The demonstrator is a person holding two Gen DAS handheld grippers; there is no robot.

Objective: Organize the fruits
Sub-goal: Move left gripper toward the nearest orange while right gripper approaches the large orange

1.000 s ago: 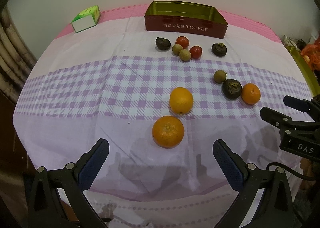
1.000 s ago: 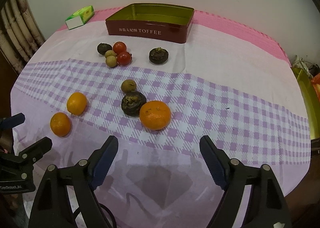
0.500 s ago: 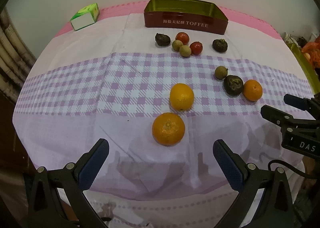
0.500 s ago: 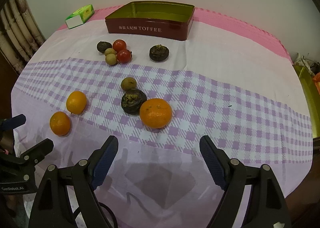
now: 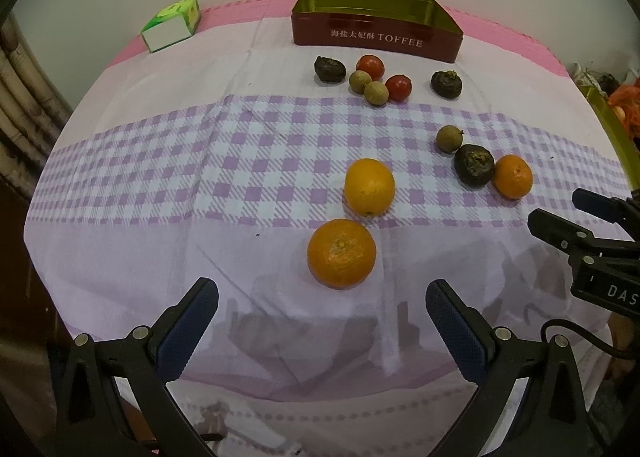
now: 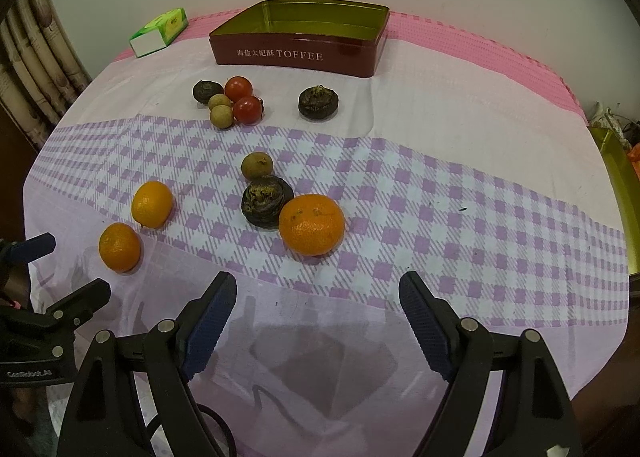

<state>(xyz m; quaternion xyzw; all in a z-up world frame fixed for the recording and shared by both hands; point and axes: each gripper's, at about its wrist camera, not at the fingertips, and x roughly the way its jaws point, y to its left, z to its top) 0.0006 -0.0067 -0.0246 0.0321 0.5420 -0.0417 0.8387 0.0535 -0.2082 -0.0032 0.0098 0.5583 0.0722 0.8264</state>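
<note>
Here the open red toffee tin (image 6: pixel 298 43) sits far back on the pink checked tablecloth (image 6: pixel 460 185). Both grippers gape empty: the left gripper (image 5: pixel 322 307) just behind a round orange (image 5: pixel 341 253), the right gripper (image 6: pixel 318 297) just behind another orange (image 6: pixel 311 223).

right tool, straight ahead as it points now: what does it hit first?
Most likely the orange sitting just ahead of the open right tool, roughly centred between its fingers. The dark fruit touching its left side is slightly off-line. Depth is hard to judge through the fisheye.
</note>
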